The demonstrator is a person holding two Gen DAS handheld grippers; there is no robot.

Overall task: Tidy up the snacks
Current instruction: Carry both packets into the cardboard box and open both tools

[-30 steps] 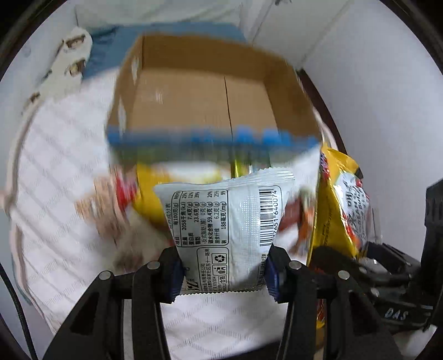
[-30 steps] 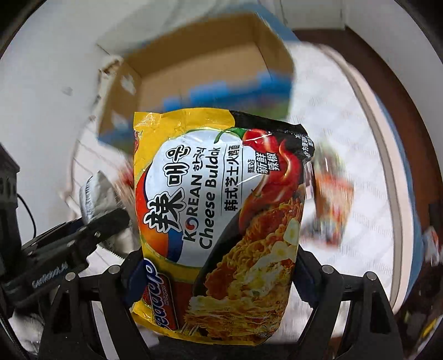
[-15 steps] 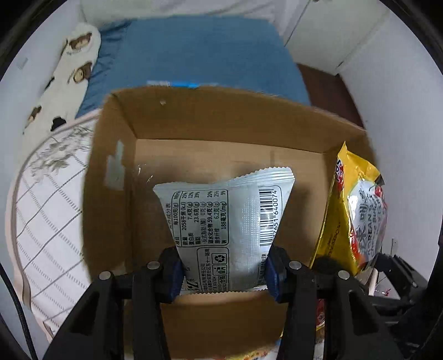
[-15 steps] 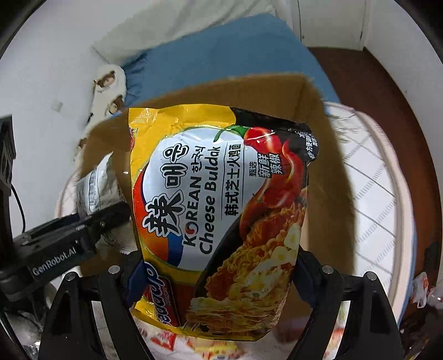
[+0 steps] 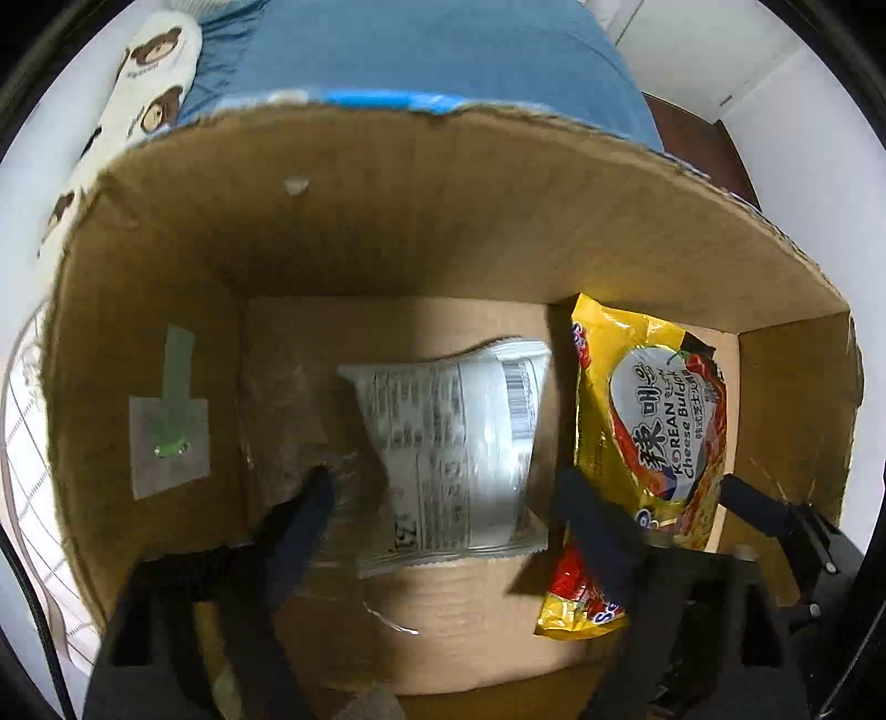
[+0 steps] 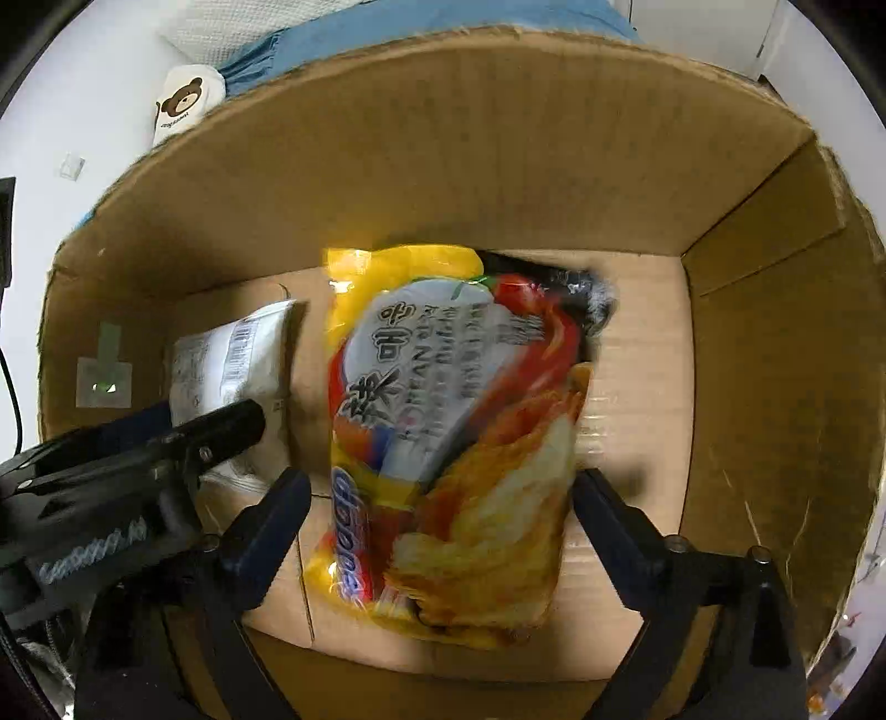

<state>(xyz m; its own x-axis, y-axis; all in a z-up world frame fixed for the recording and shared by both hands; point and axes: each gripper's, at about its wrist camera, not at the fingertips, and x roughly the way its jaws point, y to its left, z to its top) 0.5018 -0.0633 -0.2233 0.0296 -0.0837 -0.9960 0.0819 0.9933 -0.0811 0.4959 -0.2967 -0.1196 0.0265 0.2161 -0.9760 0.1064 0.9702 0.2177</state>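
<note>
Both grippers reach into an open cardboard box [image 5: 443, 221] [image 6: 498, 138]. A silver snack packet [image 5: 459, 443] lies loose on the box floor between the spread fingers of my left gripper [image 5: 443, 487], which is open. It also shows in the right wrist view [image 6: 232, 360]. A yellow Korean cheese noodle bag [image 6: 454, 432] lies on the box floor between the spread fingers of my right gripper [image 6: 437, 493], which is open. The bag also shows in the left wrist view [image 5: 653, 432], to the right of the silver packet.
A taped label [image 5: 169, 443] sticks to the box's left inner wall. Behind the box lies blue bedding [image 5: 415, 50] and a bear-print pillow [image 5: 149, 72]. A white checked cloth [image 5: 22, 443] lies left of the box. White walls flank both sides.
Both grippers moved down into the box and opened. The silver packet and the noodle bag dropped from the fingers onto the box floor.
</note>
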